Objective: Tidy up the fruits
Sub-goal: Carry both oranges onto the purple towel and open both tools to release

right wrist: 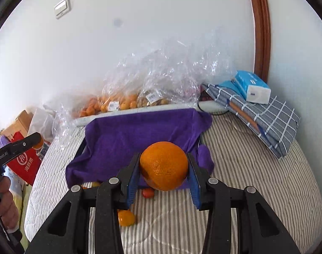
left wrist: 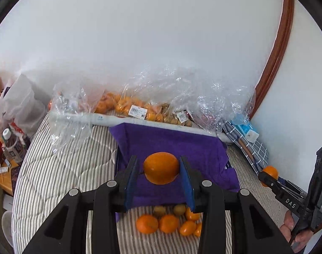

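My left gripper (left wrist: 161, 169) is shut on an orange (left wrist: 161, 167), held in the air above a tray draped with a purple cloth (left wrist: 173, 141). My right gripper (right wrist: 163, 167) is shut on a larger orange (right wrist: 164, 166) over the near edge of the same purple cloth (right wrist: 129, 139). Several loose oranges (left wrist: 147, 224) and two small brownish fruits (left wrist: 180, 209) lie on the striped bed in front of the tray. In the right wrist view a loose orange (right wrist: 126, 217) and a small red fruit (right wrist: 148, 193) lie below the gripper. The other hand-held gripper shows at each view's edge.
Clear plastic bags of oranges (left wrist: 118, 105) and brown fruit (right wrist: 152, 99) line the wall behind the tray. A folded checked cloth (right wrist: 262, 116) with a tissue pack (right wrist: 251, 86) lies at the back right. Bottles and bags (left wrist: 15, 127) crowd the bed's left side.
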